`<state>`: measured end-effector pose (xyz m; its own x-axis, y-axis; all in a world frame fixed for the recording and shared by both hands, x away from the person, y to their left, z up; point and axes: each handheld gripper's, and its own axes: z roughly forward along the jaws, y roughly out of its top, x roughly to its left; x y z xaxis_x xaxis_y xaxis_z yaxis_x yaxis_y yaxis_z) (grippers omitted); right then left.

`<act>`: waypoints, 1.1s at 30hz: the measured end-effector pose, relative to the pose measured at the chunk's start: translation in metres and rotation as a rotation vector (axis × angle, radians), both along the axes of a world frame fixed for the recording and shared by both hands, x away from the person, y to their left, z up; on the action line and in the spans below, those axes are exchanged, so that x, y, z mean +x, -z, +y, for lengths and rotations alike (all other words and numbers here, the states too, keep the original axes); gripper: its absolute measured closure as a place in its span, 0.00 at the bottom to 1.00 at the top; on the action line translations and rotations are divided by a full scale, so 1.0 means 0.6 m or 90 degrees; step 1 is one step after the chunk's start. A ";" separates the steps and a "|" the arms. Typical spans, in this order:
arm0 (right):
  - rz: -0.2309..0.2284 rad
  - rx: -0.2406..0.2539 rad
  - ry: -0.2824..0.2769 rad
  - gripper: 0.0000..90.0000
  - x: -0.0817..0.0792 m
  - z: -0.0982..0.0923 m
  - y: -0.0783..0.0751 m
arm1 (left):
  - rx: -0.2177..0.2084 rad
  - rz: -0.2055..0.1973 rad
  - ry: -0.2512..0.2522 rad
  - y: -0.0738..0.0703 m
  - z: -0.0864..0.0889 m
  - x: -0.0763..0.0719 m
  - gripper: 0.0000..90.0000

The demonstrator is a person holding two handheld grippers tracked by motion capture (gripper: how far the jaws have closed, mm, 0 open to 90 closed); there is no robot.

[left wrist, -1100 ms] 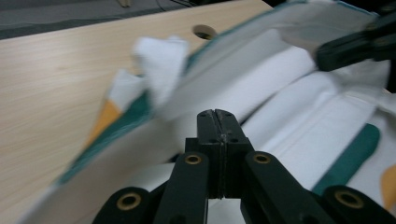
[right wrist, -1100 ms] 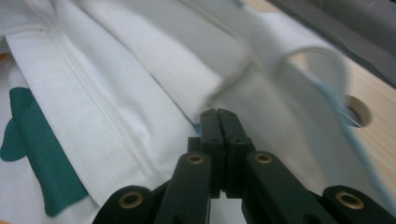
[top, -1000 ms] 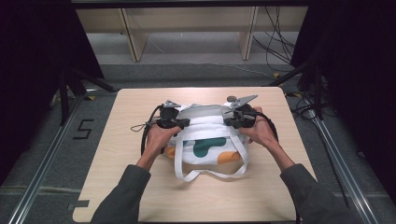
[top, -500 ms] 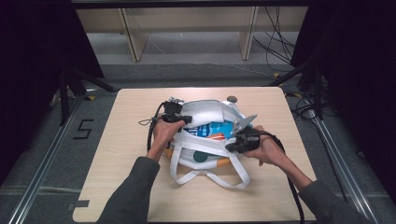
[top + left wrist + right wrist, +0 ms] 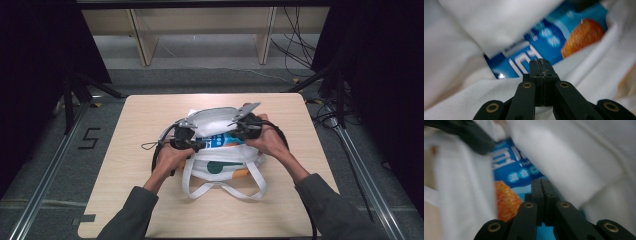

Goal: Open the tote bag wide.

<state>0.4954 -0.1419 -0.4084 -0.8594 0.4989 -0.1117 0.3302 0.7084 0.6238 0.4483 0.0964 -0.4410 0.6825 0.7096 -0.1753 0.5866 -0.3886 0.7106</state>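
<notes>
White cloth makes up the bag (image 5: 222,162) that lies in the middle of the wooden table (image 5: 125,175), with its two straps (image 5: 225,189) spread toward the person. It has a dark green mark and an orange patch on the front side. The mouth of the bag is open, and inside it a blue snack packet (image 5: 220,140) with white letters and an orange picture is seen.

At the left edge of the mouth is the left gripper (image 5: 194,145), held by the left hand (image 5: 172,155). At the right edge is the right gripper (image 5: 239,131), held by the right hand (image 5: 270,140). In both gripper views the black jaws are pressed together. I cannot tell if cloth is caught between them; the packet (image 5: 544,47) (image 5: 511,177) lies just behind the tips.
</notes>
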 end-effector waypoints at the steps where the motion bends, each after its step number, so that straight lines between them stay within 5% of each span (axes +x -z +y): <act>1: 0.000 0.000 0.000 1.00 0.000 0.000 0.000 | 0.000 0.000 0.000 0.000 0.000 0.000 0.99; 2: -0.016 -0.040 0.016 1.00 0.027 0.020 0.021 | -0.007 0.012 0.010 0.010 0.008 -0.017 0.99; 5: -0.043 -0.040 0.050 1.00 0.056 0.032 0.029 | -0.011 0.019 0.021 0.018 0.017 -0.030 0.99; 6: -0.038 -0.055 0.083 1.00 0.083 0.036 0.026 | -0.015 0.019 0.019 0.022 0.018 -0.038 0.99; 8: -0.034 -0.075 0.103 1.00 0.095 0.037 0.029 | -0.007 0.017 0.030 0.029 0.019 -0.049 0.99; 9: 0.004 -0.086 0.133 1.00 0.117 0.036 0.043 | 0.002 0.010 0.038 0.033 0.019 -0.057 0.99; 11: 0.014 -0.091 0.136 1.00 0.125 0.034 0.053 | -0.001 0.006 0.036 0.034 0.019 -0.058 1.00; 12: 0.050 -0.103 0.156 1.00 0.136 0.031 0.067 | -0.004 0.006 0.035 0.035 0.020 -0.059 0.99; 15: 0.065 -0.086 0.163 1.00 0.138 0.025 0.063 | -0.006 0.006 0.032 0.033 0.020 -0.060 0.99; 17: 0.058 -0.065 0.149 1.00 0.133 0.017 0.046 | -0.004 0.002 0.032 0.021 0.023 -0.059 0.98; 18: 0.063 -0.005 0.140 1.00 0.121 0.004 0.019 | -0.004 -0.006 0.032 0.012 0.025 -0.056 0.97; 19: 0.063 -0.005 0.140 1.00 0.121 0.004 0.019 | -0.011 -0.011 0.028 0.001 0.026 -0.053 0.97; 20: 0.059 0.053 0.133 0.99 0.105 -0.008 -0.006 | -0.015 -0.017 0.025 -0.013 0.027 -0.047 0.96; 21: 0.050 0.070 0.107 0.99 0.095 -0.012 -0.013 | -0.023 -0.029 0.020 -0.026 0.026 -0.041 0.96; 23: 0.059 0.076 0.061 0.99 0.068 -0.011 -0.024 | -0.037 -0.054 0.002 -0.064 0.013 -0.015 0.96; 27: 0.060 0.043 0.003 1.00 0.023 0.001 -0.020 | -0.012 -0.058 -0.018 -0.079 -0.006 0.027 0.96; 29: 0.063 0.007 -0.037 1.00 0.003 0.001 -0.010 | 0.009 -0.034 -0.035 -0.074 -0.020 0.055 0.97; 30: 0.072 -0.015 -0.030 1.00 -0.014 -0.013 0.000 | 0.023 -0.023 -0.055 -0.060 -0.029 0.082 0.97; 31: 0.072 -0.015 -0.030 1.00 -0.014 -0.013 0.000 | 0.023 -0.023 -0.055 -0.060 -0.029 0.082 0.97; 33: 0.082 0.016 -0.026 1.00 -0.029 -0.035 0.008 | 0.070 -0.019 -0.090 -0.041 -0.026 0.110 0.98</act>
<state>0.4782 -0.1627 -0.4132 -0.8853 0.4649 0.0134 0.3803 0.7071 0.5961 0.5144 0.0807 -0.4166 0.5787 0.8123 -0.0730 0.6199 -0.3800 0.6865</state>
